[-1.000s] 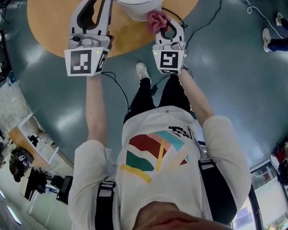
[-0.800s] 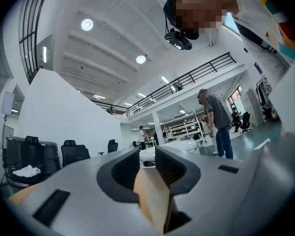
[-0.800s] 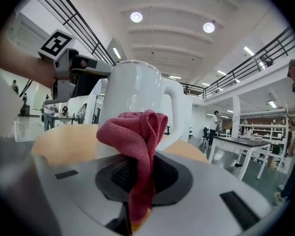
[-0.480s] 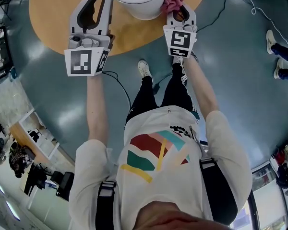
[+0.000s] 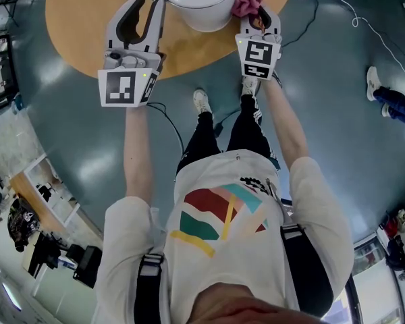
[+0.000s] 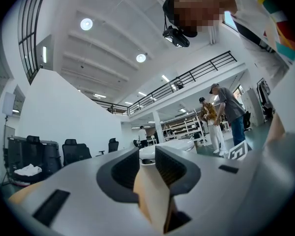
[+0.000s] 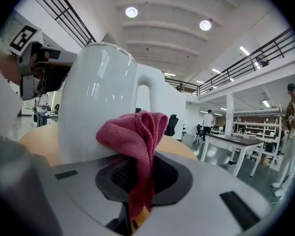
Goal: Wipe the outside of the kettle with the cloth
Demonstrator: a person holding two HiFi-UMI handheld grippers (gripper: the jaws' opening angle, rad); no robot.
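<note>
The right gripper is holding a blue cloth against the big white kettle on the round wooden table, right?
Not quite. The right gripper view shows the right gripper holding a crumpled pink cloth, not a blue one, against the big white kettle on the round wooden table.

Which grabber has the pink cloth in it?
The right gripper: the pink cloth is pinched between its jaws. The left gripper has no cloth.

Glossy grey floor (image 5: 337, 113), round wooden table (image 5: 74, 19)
</note>
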